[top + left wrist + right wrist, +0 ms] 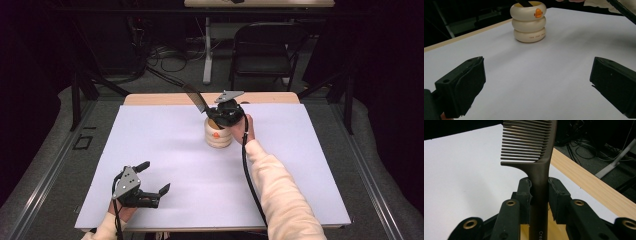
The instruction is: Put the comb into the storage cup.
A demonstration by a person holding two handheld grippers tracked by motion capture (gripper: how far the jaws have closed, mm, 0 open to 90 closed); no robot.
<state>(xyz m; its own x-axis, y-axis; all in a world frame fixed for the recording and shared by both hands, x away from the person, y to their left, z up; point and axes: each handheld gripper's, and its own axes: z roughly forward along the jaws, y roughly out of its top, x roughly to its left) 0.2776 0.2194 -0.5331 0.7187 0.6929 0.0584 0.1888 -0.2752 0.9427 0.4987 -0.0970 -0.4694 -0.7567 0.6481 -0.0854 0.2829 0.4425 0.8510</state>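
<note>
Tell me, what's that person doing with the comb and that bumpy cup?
The right gripper is shut on a brown comb, holding it by its handle right over the cream holder, which looks like three stacked rings. The left gripper waits open near the front of the white table, holding nothing.

The left gripper (151, 178), a black two-jaw tool topped by a grey three-cornered plate, sits low at the near left of the tabletop, gripped from below by the left hand (122, 212) in a cream sleeve. Its fingers (461, 87) stand wide apart with nothing between them, pointing toward the far right. The right arm (280, 195), in a cream sleeve, reaches far forward across the middle. The right hand (246, 128) grips the right gripper (539, 195), a black tool with its cable trailing along the arm. Its fingers (525, 195) are pressed in from both sides on a slim brown handle.
</note>
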